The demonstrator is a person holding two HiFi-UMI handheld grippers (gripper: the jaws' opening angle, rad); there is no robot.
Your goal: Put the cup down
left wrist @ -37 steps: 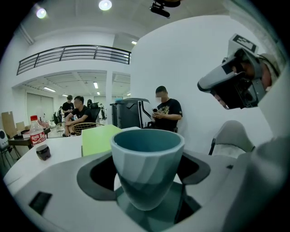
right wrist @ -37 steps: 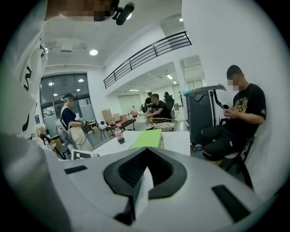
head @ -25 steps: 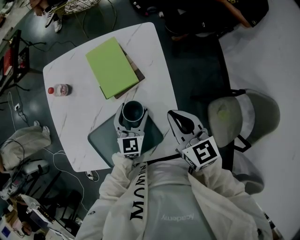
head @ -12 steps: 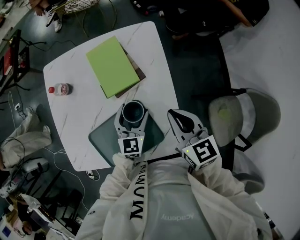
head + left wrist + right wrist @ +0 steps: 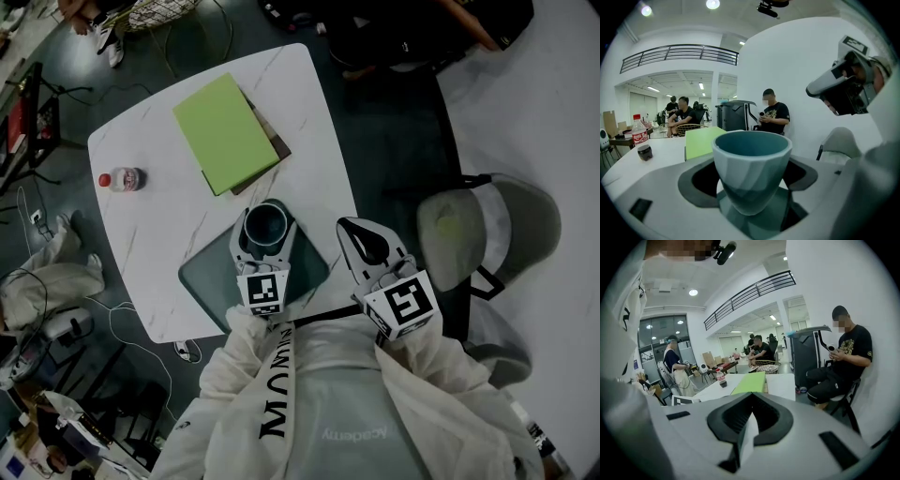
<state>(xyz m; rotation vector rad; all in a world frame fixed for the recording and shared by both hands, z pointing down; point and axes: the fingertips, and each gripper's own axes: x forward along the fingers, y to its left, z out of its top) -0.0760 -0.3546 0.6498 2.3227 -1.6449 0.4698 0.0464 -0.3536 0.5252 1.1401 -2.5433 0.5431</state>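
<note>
Set-down step: the left gripper (image 5: 266,223) grips the cup (image 5: 751,171) above the mat (image 5: 202,277) (right gripper (image 5: 366,246) fingers closed, empty); next, lower and release.

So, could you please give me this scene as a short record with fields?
cup: teal, upright, between the left gripper's jaws
left gripper: shut on the cup, above the dark mat
mat: at the near edge of the white table
cup touching mat: cannot tell
right gripper: shut, empty, right of the cup, near the table's edge
also on table: green folder, bottle with a red cap
</note>
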